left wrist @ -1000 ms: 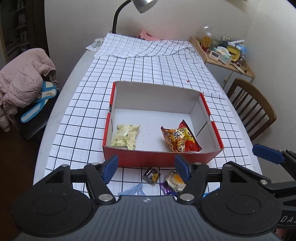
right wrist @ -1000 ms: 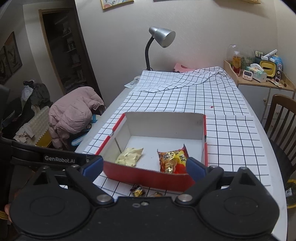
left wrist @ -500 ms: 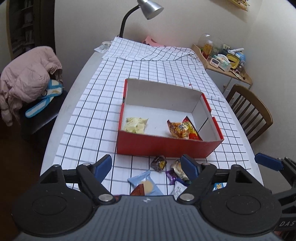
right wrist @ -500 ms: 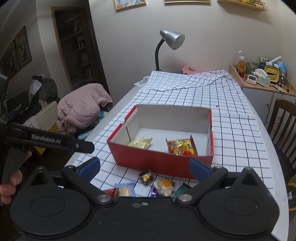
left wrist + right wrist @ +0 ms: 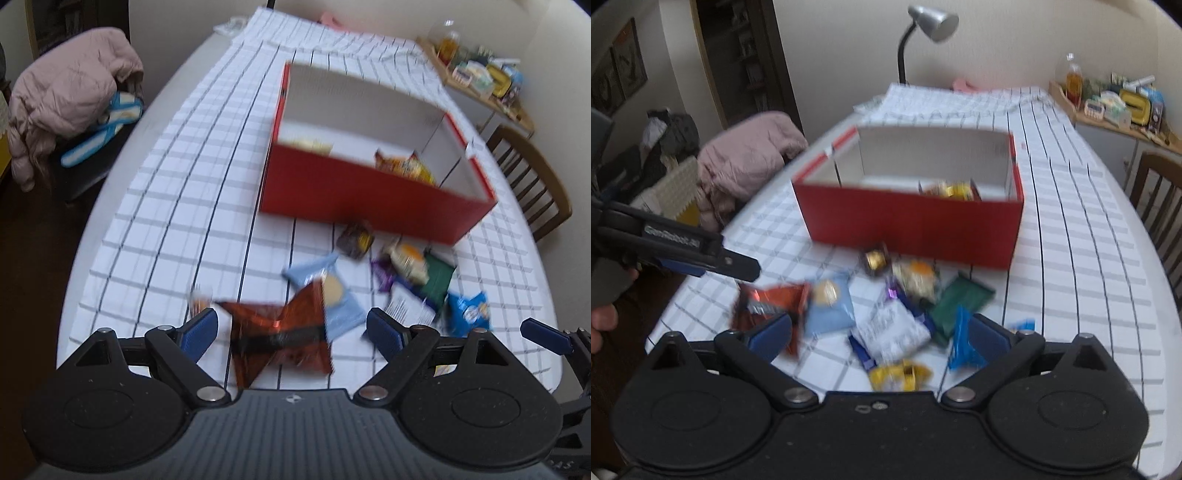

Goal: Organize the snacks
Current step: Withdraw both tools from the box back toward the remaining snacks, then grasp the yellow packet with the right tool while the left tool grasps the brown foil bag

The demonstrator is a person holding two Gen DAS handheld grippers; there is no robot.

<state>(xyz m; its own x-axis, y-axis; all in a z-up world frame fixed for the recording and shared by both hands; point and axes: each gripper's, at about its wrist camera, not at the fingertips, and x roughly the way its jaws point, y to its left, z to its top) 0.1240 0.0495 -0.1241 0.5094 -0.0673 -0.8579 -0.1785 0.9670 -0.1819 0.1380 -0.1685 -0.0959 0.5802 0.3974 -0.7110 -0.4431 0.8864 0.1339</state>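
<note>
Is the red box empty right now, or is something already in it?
Not empty. The red box holds an orange snack bag and a pale packet; most of its floor is bare.

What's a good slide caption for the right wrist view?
Open right gripper above loose snack packets on the checked tablecloth, red box behind.

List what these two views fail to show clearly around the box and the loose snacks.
- Wrapper print: motion blur in both views; the red packet is unreadable.
- Pale snack in the red box: mostly behind the front wall, left view.
- Yellow packet: partly cut off by the right gripper body.
</note>
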